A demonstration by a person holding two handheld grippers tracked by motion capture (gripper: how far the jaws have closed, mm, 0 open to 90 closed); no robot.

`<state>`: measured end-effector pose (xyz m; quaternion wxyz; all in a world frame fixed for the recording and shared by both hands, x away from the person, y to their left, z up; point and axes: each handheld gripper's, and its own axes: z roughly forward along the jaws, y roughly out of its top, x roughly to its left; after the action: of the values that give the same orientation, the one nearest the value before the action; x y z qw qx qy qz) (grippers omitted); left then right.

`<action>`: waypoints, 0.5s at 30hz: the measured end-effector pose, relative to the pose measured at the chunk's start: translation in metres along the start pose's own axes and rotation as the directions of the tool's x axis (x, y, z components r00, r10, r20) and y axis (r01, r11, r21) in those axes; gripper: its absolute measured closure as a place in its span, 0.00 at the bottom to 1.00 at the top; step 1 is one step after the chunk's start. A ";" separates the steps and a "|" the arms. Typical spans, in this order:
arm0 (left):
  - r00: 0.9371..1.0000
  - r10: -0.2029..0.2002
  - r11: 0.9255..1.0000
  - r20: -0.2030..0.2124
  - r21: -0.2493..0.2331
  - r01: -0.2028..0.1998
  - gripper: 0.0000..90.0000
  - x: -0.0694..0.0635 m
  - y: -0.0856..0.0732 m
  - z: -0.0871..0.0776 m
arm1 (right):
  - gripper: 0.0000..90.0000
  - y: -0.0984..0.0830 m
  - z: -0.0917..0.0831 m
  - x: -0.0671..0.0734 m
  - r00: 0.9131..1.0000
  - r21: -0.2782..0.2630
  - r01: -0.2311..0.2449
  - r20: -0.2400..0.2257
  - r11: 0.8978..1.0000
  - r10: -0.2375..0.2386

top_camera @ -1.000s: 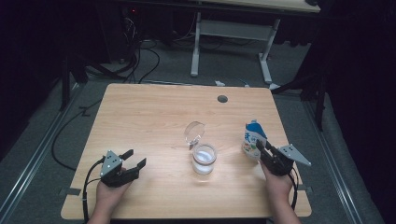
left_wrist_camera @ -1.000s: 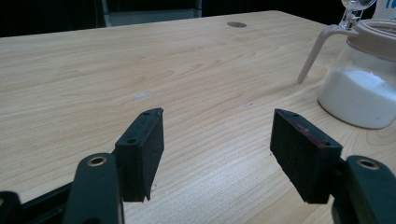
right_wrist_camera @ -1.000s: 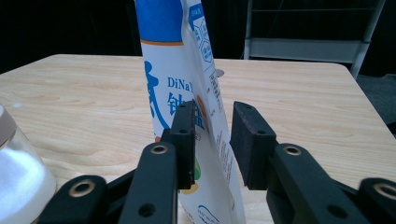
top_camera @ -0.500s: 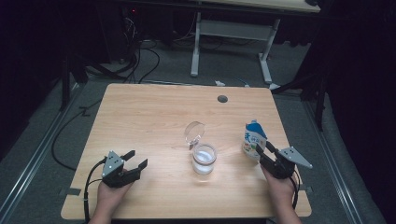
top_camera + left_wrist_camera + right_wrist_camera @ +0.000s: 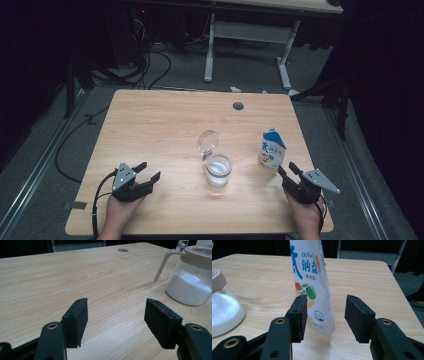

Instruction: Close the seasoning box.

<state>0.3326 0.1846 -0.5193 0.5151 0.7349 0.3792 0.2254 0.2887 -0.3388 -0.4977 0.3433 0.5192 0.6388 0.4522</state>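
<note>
Now right gripper (image 5: 325,315) just opened, jaws clear of upright salt pouch (image 5: 312,285) ahead; back straight off without clipping it; left gripper (image 5: 116,320) open, idle on bench (image 5: 160,115).

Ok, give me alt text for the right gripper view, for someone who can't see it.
A white salt pouch stands upright on a wooden table, just beyond the open right gripper, whose jaws have just been opening. A glass jar of white powder sits at the left edge.
</note>
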 end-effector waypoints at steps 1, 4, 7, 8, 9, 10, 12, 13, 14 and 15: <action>1.000 -0.001 1.000 0.001 0.003 0.001 0.40 0.000 0.000 0.000 | 0.59 -0.002 -0.003 0.002 1.000 0.002 0.000 -0.004 1.000 0.000; 1.000 0.001 1.000 0.003 0.007 -0.001 0.40 -0.001 -0.001 0.001 | 0.59 -0.003 -0.006 0.005 1.000 0.000 0.007 -0.006 1.000 -0.007; 1.000 0.001 1.000 0.002 0.004 -0.001 0.40 -0.002 -0.001 0.001 | 0.59 -0.006 -0.009 0.009 1.000 -0.001 0.016 -0.007 1.000 -0.016; 1.000 0.003 1.000 0.001 0.006 -0.003 0.40 -0.002 -0.001 0.001 | 0.59 -0.006 -0.010 0.011 1.000 0.000 0.018 -0.008 1.000 -0.018; 1.000 0.005 1.000 0.001 0.005 -0.005 0.40 -0.002 -0.001 0.001 | 0.59 -0.007 -0.010 0.012 1.000 0.001 0.018 -0.013 1.000 -0.018; 1.000 0.005 1.000 0.000 0.007 -0.005 0.40 -0.002 -0.001 0.001 | 0.59 -0.008 -0.011 0.014 1.000 0.004 0.015 -0.019 1.000 -0.015; 1.000 0.002 1.000 0.000 0.011 -0.002 0.41 -0.002 0.000 0.001 | 0.59 -0.009 -0.010 0.017 0.999 0.009 0.026 -0.027 1.000 -0.026; 1.000 0.000 1.000 -0.003 0.012 0.000 0.41 -0.003 0.000 0.002 | 0.59 -0.009 -0.010 0.019 0.999 0.013 0.028 -0.034 1.000 -0.028; 1.000 -0.001 1.000 -0.004 0.013 0.001 0.42 -0.003 0.000 0.002 | 0.59 -0.009 -0.009 0.023 0.998 0.016 0.040 -0.043 0.999 -0.039; 1.000 -0.003 1.000 -0.007 0.017 0.003 0.42 -0.003 0.000 0.002 | 0.59 -0.009 -0.009 0.023 0.998 0.016 0.040 -0.043 0.999 -0.039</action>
<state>0.3324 0.1814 -0.5201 0.5081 0.7378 0.3840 0.2239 0.2725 -0.3191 -0.5027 0.3340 0.4996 0.6599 0.4510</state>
